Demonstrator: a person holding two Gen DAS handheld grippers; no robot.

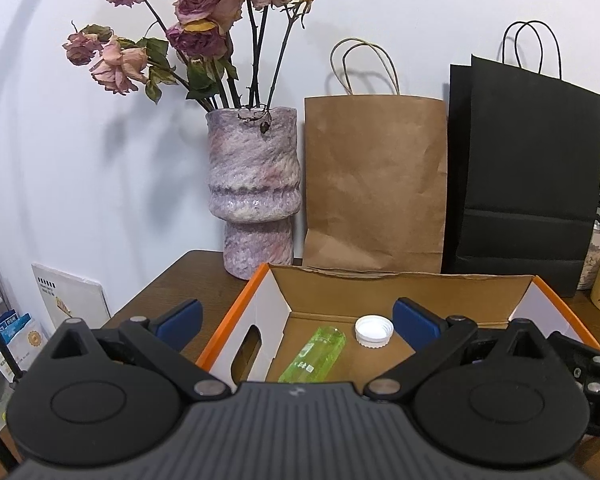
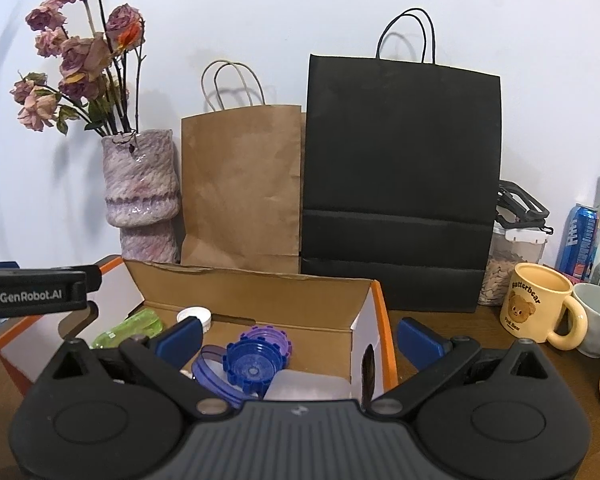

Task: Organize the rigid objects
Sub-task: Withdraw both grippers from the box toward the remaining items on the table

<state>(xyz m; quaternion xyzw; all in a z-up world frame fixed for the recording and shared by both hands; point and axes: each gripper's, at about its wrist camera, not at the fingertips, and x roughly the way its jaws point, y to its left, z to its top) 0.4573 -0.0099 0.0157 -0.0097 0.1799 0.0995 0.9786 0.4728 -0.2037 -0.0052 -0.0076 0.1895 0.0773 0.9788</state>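
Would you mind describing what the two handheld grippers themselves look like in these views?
Both look alike: the left gripper and right gripper each have a grey ribbed body flanked by two round black discs, black linkage arms with silver pivot pins, and blue pads on the fingertips. In the right wrist view, the left gripper's black side carries white "GenRobot.AI" lettering. No cables or sleeves are visible.
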